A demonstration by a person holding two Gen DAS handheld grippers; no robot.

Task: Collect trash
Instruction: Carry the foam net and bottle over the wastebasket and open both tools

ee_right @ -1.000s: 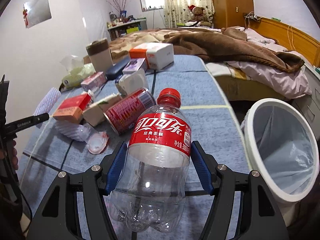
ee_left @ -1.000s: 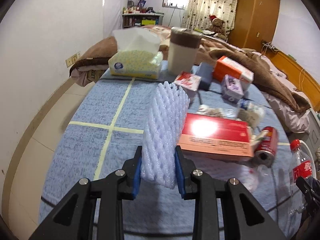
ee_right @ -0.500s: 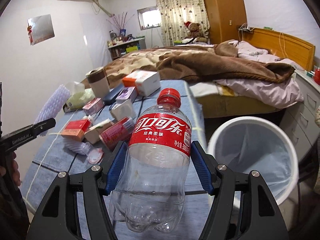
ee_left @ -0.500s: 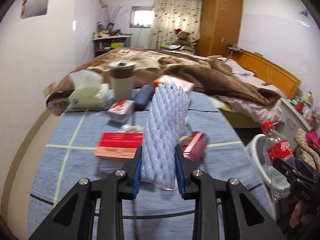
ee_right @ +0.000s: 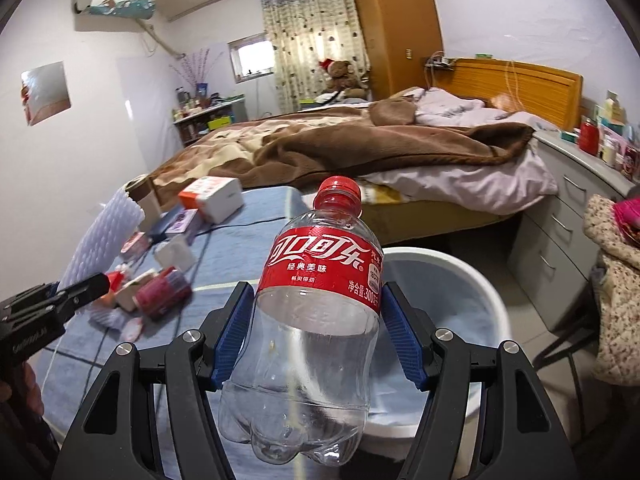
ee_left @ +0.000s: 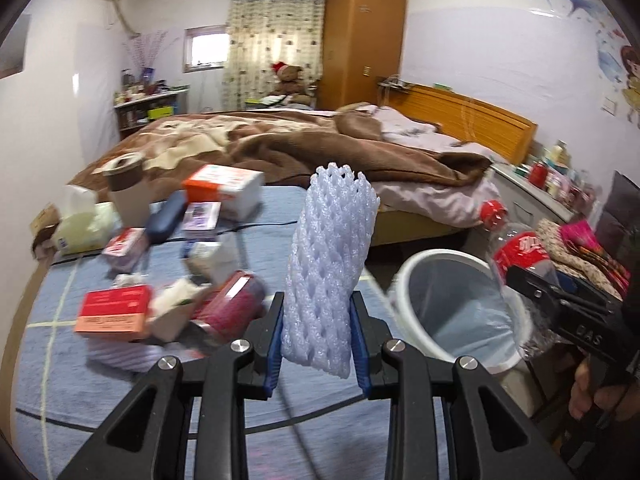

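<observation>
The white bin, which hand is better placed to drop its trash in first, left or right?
Right, probably. The right gripper holds the empty cola bottle directly before the white bin. The left gripper, clamping the foam net, sits over the blue table.

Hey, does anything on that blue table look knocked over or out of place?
Yes. A red can lies tipped on its side among scattered boxes on the blue table, beside an open, torn-looking white carton. Motion blur hides finer detail.
</observation>
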